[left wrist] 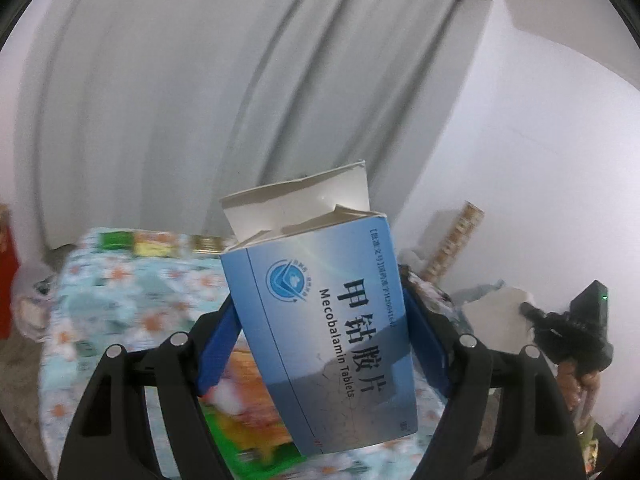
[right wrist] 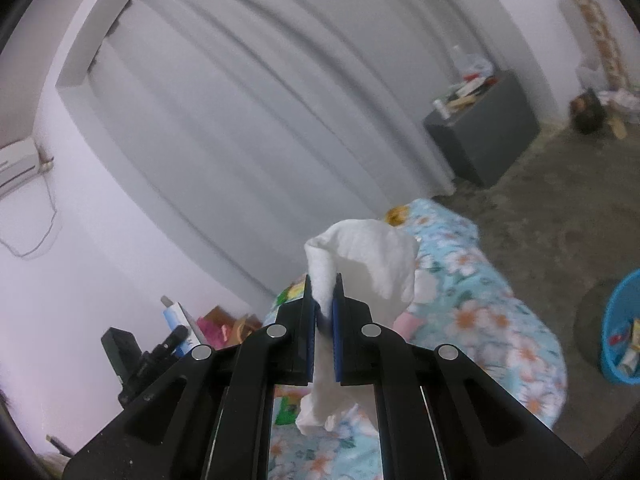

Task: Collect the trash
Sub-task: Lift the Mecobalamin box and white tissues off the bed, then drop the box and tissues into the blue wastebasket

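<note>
The left gripper [left wrist: 320,312] held a blue medicine box [left wrist: 320,320] labelled "Mecobalamin Tablets", its blue pads [left wrist: 218,352] pressed against the box's two sides with the jaws set wide. The box stood nearly upright, tilted slightly, with its torn white top flaps open. It was held up above a bed covered by a floral sheet [left wrist: 120,280], light blue with orange and white flowers. Grey curtains [left wrist: 180,100] hung behind the bed.

The right gripper [right wrist: 323,300] was clamped almost fully closed on a crumpled white tissue [right wrist: 368,260]. The tissue bulged out above the fingertips, and a tail of it hung down between the fingers. It was also held over the floral sheet [right wrist: 480,312]. On the bare floor at the right edge of the right wrist view stood a blue bin [right wrist: 620,332] with some scraps inside, well apart from the tissue. A dark cabinet [right wrist: 488,136] with clutter on top stood by the curtains.
</note>
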### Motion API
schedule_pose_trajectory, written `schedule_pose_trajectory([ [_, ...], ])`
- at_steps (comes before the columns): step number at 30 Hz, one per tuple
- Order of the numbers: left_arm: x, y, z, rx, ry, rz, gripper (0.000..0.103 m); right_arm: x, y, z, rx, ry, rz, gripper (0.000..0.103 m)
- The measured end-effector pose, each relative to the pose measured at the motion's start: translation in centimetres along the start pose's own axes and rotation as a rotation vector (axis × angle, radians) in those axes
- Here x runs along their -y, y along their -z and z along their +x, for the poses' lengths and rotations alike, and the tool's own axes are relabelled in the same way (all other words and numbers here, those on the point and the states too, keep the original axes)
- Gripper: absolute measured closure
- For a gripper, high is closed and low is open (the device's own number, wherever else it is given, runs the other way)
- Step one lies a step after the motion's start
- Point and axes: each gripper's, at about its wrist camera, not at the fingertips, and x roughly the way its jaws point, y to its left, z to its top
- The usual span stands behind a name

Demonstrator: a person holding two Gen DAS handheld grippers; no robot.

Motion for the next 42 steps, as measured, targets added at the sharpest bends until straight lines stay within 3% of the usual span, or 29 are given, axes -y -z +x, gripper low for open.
schedule_pose_trajectory([
  [8,9.4,0.5,7.4,-0.134,0.193,0.083,0.027,4.8,0.6,-5.0,0.072,0.111,0.069,0.098],
  [11,13.7,1.2,10.5,-0.185,0.251,0.128,0.027,6.8,1.1,-6.8,0.103,0.23,0.078,0.098],
  [15,18.9,2.6,15.3,-0.28,0.321,0.183,0.027,9.8,1.7,-8.9,0.131,0.312,0.122,0.098],
  [24,31.0,9.1,26.1,-0.496,0.406,0.323,0.027,18.3,2.9,-12.4,0.2,0.455,0.307,0.098],
  [30,36.2,15.2,33.8,-0.648,0.404,0.393,0.027,24.5,3.7,-13.4,0.225,0.519,0.434,0.097],
  [37,40.0,21.5,41.2,-0.745,0.367,0.43,0.021,32.2,5.0,-12.9,0.225,0.587,0.558,0.092],
  [38,40.5,22.5,42.0,-0.759,0.355,0.434,0.016,33.2,5.2,-12.6,0.222,0.597,0.571,0.082],
  [40,40.9,24.1,43.8,-0.786,0.307,0.441,0.016,36.1,6.0,-11.8,0.212,0.633,0.621,0.07],
  [42,40.7,25.1,45.0,-0.816,0.277,0.426,0.016,38.1,6.9,-11.4,0.195,0.674,0.669,0.068],
])
